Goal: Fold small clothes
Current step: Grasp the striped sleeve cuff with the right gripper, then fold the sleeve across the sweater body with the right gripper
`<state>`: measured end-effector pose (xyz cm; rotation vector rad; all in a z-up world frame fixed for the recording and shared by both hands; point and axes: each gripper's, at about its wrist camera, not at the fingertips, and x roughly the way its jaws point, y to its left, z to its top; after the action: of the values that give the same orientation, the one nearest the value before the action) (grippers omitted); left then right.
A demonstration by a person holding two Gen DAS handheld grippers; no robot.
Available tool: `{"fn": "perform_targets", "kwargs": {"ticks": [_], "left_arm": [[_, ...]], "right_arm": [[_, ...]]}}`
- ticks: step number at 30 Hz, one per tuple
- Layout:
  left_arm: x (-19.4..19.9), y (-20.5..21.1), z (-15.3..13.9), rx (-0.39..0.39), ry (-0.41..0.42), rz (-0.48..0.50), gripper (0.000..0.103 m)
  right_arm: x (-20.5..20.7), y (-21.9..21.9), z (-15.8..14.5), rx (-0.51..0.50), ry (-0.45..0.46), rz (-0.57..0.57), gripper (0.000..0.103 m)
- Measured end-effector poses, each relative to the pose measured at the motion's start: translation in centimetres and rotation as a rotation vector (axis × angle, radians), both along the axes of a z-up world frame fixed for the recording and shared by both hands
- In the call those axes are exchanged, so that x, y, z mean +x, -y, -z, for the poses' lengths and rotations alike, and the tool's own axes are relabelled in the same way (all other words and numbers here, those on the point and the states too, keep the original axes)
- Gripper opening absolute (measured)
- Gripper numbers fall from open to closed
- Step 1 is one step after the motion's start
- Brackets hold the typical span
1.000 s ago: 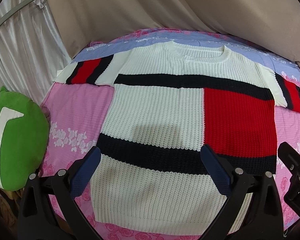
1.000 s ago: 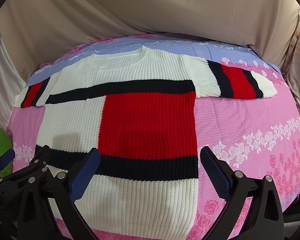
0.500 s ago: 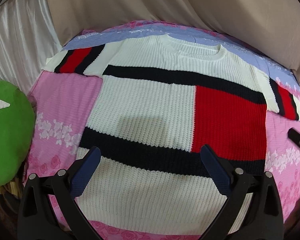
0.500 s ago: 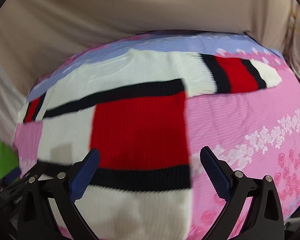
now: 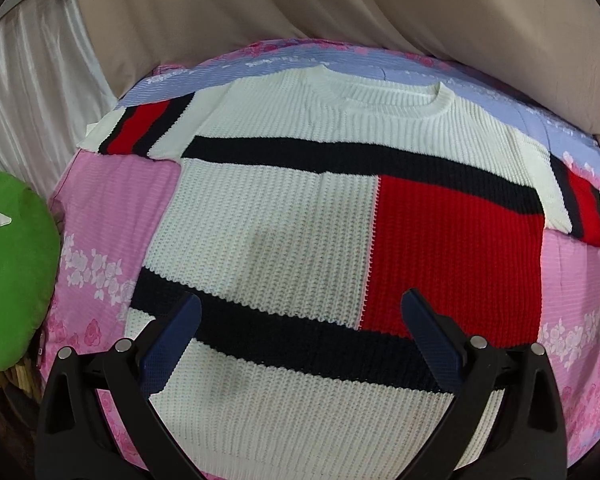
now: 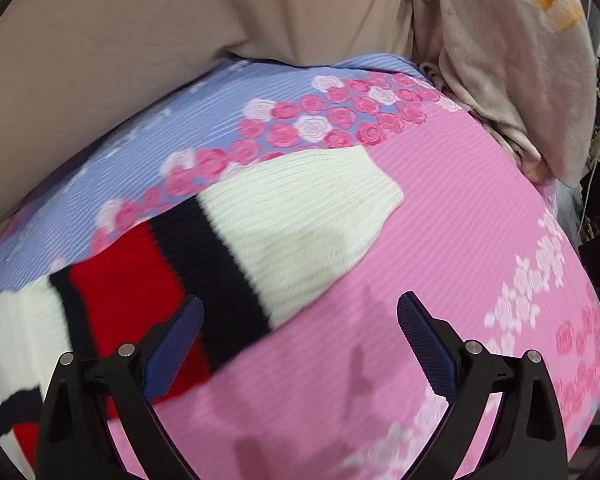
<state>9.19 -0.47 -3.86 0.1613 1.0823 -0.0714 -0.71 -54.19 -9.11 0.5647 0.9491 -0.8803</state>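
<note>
Left wrist view: the knit sweater (image 5: 284, 240) is lying flat on the pink floral bedspread (image 5: 100, 208), collar at 12 o'clock, hem under the left gripper (image 5: 302, 332), whose jaws are hanging released. A green cushion (image 5: 8, 276) is sitting at 9 o'clock.

Right wrist view: the right gripper (image 6: 300, 336), jaws released, is hovering beside the striped sleeve (image 6: 260, 240); bare bedspread is lying toward 3 o'clock.

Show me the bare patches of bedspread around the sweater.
Pink bedspread lies bare beside and below the right sleeve, and between the sweater and the green cushion. The sweater fills the middle.
</note>
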Motion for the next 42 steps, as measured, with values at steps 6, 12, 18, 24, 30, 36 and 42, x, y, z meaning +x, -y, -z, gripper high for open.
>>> {"fn": "perform_targets", "kwargs": {"ticks": [6,12,18,24,30,36,42], "left_arm": [[0.2,2.0,0.8,0.032,-0.009,0.031,0.098],[0.5,3.0,0.9,0.048,-0.003,0.047,0.098],[0.7,2.9,1.3,0.059,-0.004,0.046,0.098],[0.8,2.0,1.3,0.043,-0.004,0.036,0.098],[1.2,-0.1,0.7,0.007,0.01,-0.004,0.098],[2.0,-4.0,0.4,-0.025,0.02,-0.077,0.098],[3.5,-8.4,0.6,-0.04,0.026,-0.15,0.098]], "right_arm": [[1.2,3.7,3.2,0.074,0.019,0.04,0.094],[2.7,3.5,3.8,0.068,0.025,0.002,0.077],[4.4,2.8,2.8,0.019,0.021,-0.068,0.015],[6.9,-1.2,-1.4,-0.06,0.064,-0.186,0.013],[11.6,-9.7,-8.0,-0.106,0.17,-0.389,0.013],[18.9,-24.9,-12.3,-0.103,0.25,-0.703,0.013],[24.9,-41.1,-8.3,-0.036,0.204,-0.999,0.017]]}}
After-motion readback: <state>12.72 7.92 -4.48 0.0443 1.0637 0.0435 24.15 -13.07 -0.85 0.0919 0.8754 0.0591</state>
